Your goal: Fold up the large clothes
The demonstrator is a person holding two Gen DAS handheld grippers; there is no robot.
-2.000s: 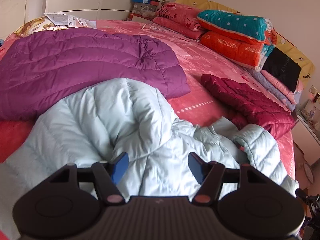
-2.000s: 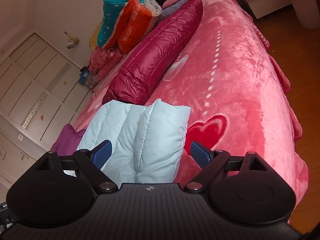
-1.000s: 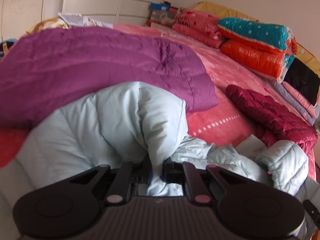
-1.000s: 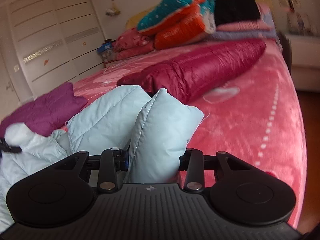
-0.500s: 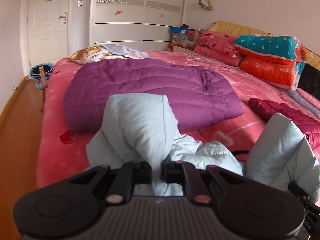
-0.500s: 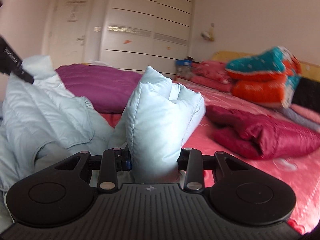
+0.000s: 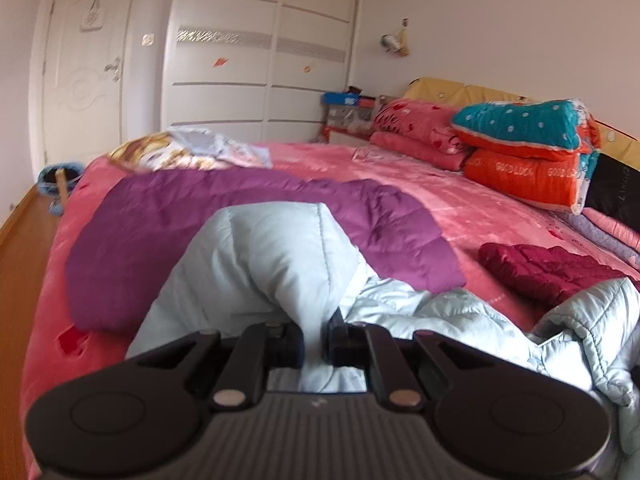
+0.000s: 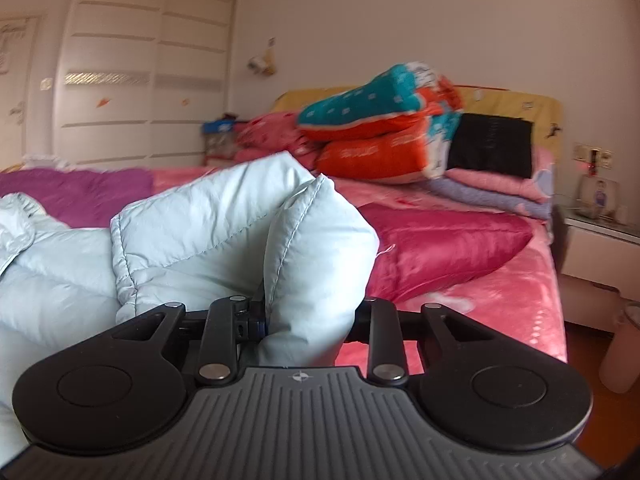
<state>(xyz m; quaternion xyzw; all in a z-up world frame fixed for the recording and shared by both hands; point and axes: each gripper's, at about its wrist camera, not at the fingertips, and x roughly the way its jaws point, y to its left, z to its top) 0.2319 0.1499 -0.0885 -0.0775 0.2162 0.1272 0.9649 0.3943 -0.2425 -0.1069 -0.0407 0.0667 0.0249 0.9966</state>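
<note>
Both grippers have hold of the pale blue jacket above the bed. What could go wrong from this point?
1. The left gripper pinches only a narrow fold of the light blue puffer jacket; the slick padding could slip out.
2. The right gripper clamps a thick bunched wad, so the fold may come out uneven.
3. The purple jacket lies right beside it on the bed; the blue one could land on it or drag it.

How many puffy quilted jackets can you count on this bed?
3: light blue jacket held by both grippers, purple jacket behind it, maroon jacket to the right. Others may be hidden.
</note>
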